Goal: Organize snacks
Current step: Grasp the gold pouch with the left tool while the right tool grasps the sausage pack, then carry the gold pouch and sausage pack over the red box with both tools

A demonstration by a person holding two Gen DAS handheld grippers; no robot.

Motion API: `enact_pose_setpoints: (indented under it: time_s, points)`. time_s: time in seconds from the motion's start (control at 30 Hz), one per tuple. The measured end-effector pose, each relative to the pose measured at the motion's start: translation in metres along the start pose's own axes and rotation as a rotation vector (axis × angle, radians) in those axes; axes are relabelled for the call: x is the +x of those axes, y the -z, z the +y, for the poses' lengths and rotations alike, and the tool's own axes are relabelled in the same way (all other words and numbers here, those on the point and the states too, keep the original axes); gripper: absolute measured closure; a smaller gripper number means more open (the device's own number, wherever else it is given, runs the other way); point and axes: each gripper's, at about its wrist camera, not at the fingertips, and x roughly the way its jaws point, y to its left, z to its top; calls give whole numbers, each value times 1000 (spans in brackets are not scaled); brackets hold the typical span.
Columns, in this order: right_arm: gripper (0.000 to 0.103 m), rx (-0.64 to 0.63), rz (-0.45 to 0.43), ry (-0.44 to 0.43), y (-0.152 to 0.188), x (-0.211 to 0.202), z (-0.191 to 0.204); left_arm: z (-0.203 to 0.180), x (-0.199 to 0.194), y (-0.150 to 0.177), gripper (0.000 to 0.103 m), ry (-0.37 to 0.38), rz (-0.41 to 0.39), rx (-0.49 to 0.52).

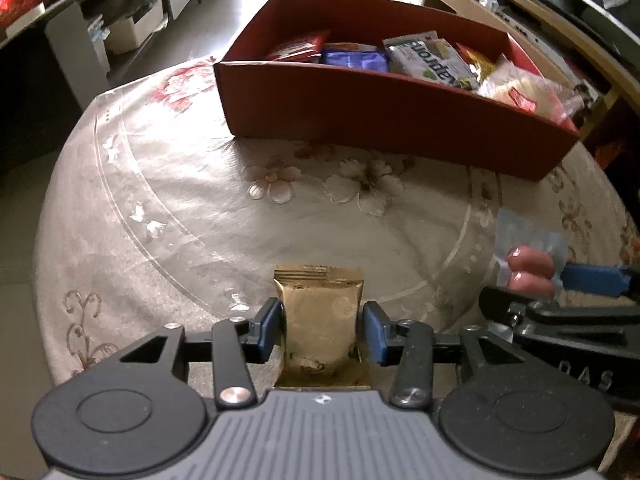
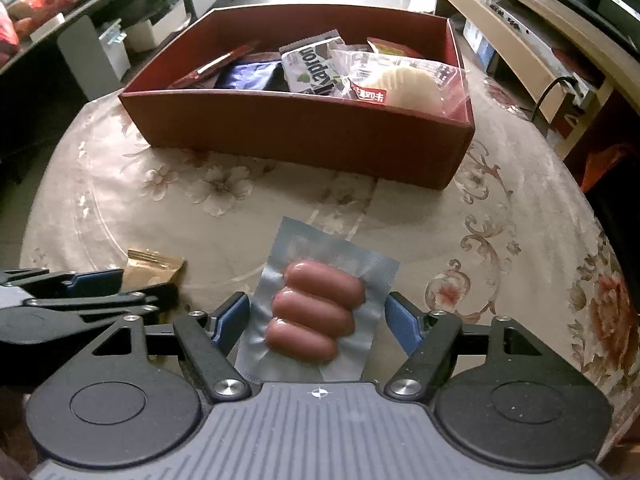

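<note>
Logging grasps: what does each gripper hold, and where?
Right gripper: sausage pack, by its side edges. Left gripper: gold packet sits between the pads; grip unclear.

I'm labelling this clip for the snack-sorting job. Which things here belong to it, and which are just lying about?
Part of the job:
- gold snack packet, between the left gripper's pads
- sausage pack, in the right gripper
- red box with snacks inside

Just lying about:
- floral tablecloth
- shelves behind the table

Your views are dim, lit by soft daylight from the far side of the room. The tablecloth [image 1: 192, 216] shows faint sheen. Fisheye bending darkens the corners; background shelves blur.
</note>
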Motion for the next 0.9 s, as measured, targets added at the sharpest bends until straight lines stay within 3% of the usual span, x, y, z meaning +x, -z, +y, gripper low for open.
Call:
enact_pose_setpoints:
  time_s: [0.27, 0.9]
  points:
    - [24, 12, -30, -11, -1, -10, -5, 8, -7, 4, 61, 3, 9, -36]
    - [24, -1, -123, 7, -17, -29, 0, 3, -45, -34, 61, -26, -150, 17]
